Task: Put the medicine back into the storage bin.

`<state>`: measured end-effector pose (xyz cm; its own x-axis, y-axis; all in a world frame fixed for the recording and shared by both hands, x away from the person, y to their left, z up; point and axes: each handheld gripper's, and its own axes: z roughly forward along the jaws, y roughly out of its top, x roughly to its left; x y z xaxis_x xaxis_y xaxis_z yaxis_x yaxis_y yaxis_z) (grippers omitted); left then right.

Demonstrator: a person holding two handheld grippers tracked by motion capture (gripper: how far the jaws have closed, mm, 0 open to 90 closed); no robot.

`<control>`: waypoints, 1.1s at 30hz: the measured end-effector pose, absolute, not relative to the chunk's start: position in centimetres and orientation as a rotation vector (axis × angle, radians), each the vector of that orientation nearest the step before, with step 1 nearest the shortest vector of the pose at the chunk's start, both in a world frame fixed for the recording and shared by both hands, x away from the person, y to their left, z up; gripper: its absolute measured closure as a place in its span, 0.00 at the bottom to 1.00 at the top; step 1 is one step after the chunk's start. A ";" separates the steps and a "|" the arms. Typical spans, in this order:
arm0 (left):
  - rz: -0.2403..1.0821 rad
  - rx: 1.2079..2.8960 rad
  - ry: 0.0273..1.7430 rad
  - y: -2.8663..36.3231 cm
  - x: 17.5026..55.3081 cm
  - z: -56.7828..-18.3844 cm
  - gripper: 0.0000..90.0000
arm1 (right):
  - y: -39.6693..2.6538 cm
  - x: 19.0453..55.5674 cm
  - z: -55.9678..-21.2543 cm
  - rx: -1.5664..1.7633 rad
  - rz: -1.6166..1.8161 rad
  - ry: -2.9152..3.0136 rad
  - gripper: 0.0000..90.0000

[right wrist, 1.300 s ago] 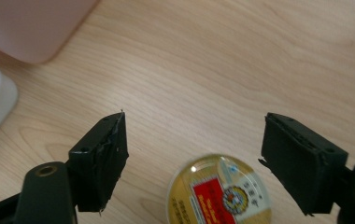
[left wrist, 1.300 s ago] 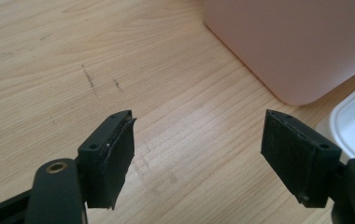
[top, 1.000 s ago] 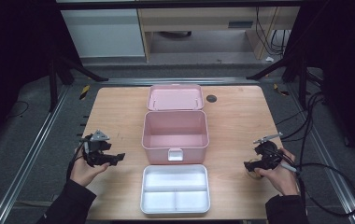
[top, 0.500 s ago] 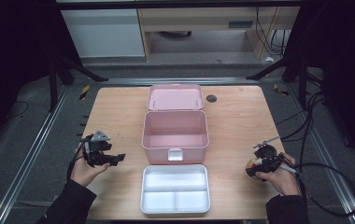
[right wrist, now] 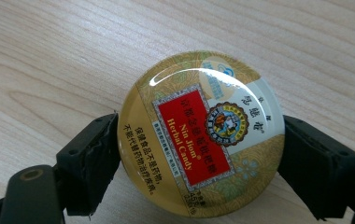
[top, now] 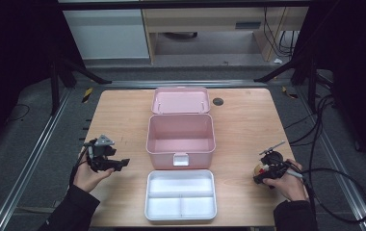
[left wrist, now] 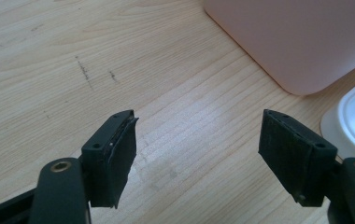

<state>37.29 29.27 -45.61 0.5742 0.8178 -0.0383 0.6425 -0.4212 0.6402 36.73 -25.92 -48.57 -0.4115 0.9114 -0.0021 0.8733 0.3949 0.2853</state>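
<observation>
On the wooden table (top: 118, 108) a pink box (top: 181, 139) is seen open at the middle, its lid (top: 180, 100) laid back behind it, and a white divided tray (top: 181, 195) is placed just in front of it. The step in hand is judged to be the pick-up of a round candy tin (right wrist: 201, 133), which is found near the right edge of the table, well apart from the box. The right gripper (right wrist: 199, 163) is set around the tin, one jaw at each side of its rim; the pads seem to touch it, but real pressure cannot be confirmed from this close view. The left gripper (left wrist: 199, 154) is held with its jaws wide apart and nothing between them, above bare wood beside the box. Next, a firm squeeze and a lift toward the box or tray are called for. In the high view the tin is mostly covered by the right hand (top: 287, 183), and its lower edge is cut off in the right gripper view.
</observation>
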 end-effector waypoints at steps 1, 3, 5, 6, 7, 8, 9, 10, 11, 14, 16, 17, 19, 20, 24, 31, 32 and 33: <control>0.373 2.199 1.157 29.2 37.3 -45.6 0.30 | -26.0 36.8 -48.7 1.589 0.355 2.494 0.21; 0.372 2.200 1.156 29.2 37.3 -45.6 0.31 | -26.1 36.8 -48.8 1.575 0.353 2.499 0.22; 0.373 2.203 1.155 29.2 37.3 -45.7 0.31 | -26.2 36.8 -48.7 1.573 0.356 2.500 0.22; 0.372 2.204 1.155 29.2 37.3 -45.7 0.32 | -26.1 36.8 -48.6 1.596 0.358 2.494 0.22; 0.371 2.205 1.154 29.2 37.3 -45.7 0.32 | -26.2 36.8 -48.6 1.599 0.362 2.491 0.23; 0.370 2.205 1.154 29.2 37.3 -45.6 0.32 | -26.2 36.8 -48.5 1.597 0.360 2.490 0.23; 0.369 2.204 1.154 29.2 37.3 -45.6 0.33 | -26.2 36.8 -48.3 1.600 0.364 2.477 0.23; 0.367 2.204 1.160 29.2 37.3 -45.6 0.34 | -26.3 36.7 -48.2 1.594 0.368 2.479 0.23; 0.369 2.203 1.162 29.3 37.3 -45.7 0.35 | -26.3 36.7 -47.9 1.590 0.379 2.474 0.23; 0.364 2.207 1.164 29.4 37.4 -45.7 0.36 | -26.2 36.7 -47.3 1.579 0.405 2.466 0.23; 0.363 2.211 1.160 29.3 37.4 -45.7 0.37 | -26.0 36.6 -46.7 1.566 0.423 2.467 0.23; 0.365 2.210 1.158 29.3 37.3 -45.7 0.37 | -25.9 36.6 -46.5 1.556 0.433 2.465 0.23; 0.367 2.212 1.158 29.3 37.3 -45.7 0.37 | -25.7 36.6 -46.0 1.544 0.456 2.468 0.23; 0.363 2.216 1.161 29.3 37.3 -45.7 0.37 | -25.6 36.7 -45.8 1.533 0.462 2.470 0.23; 0.343 2.220 1.173 29.4 37.4 -45.7 0.44 | -25.0 36.8 -44.8 1.500 0.491 2.475 0.23; 0.372 2.237 1.173 29.5 37.4 -45.8 0.48 | -24.2 37.3 -42.9 1.450 0.542 2.463 0.23; 0.376 2.236 1.167 29.6 37.4 -45.8 0.49 | -24.0 37.4 -42.6 1.441 0.550 2.460 0.23; 0.377 2.237 1.167 29.6 37.4 -45.8 0.51 | -23.9 37.5 -42.4 1.430 0.565 2.456 0.23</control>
<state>37.43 29.58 -45.80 0.5769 0.8166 -0.0177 0.6521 -0.4474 0.6120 37.48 -23.92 -42.38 -0.4906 0.8712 -0.0154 0.7769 0.4453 0.4452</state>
